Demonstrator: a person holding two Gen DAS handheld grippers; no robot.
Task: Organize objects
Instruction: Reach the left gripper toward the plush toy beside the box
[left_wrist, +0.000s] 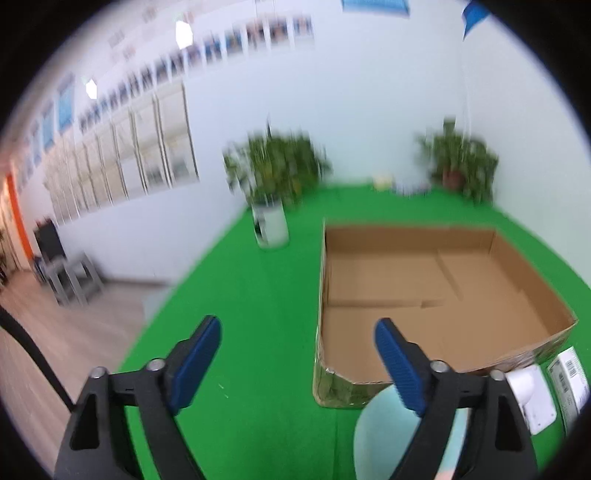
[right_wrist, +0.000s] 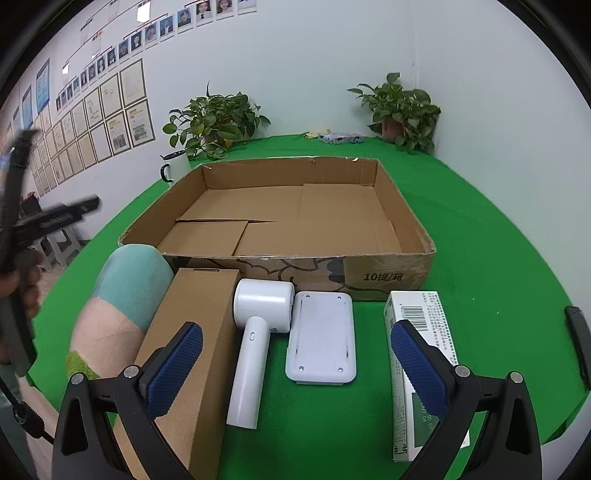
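While both claws were held spread and empty, the cardboard tray (right_wrist: 295, 218) was seen ahead of the right gripper (right_wrist: 295, 369), bare green cloth (left_wrist: 258, 295) ahead of the left gripper (left_wrist: 297, 363).

Looks like an office or company demo room, not someone's home. The white wall (right_wrist: 332, 55) has a row of staff headshots (right_wrist: 147, 35) laid out like an org chart, with rows of framed certificates (right_wrist: 110, 110) under it. There's a table with a green cloth (right_wrist: 480, 240) shoved into the corner, potted plants (right_wrist: 214, 122) at the back, and wood-look flooring (left_wrist: 74, 332) with a grey stool (left_wrist: 74, 280) off to the side.
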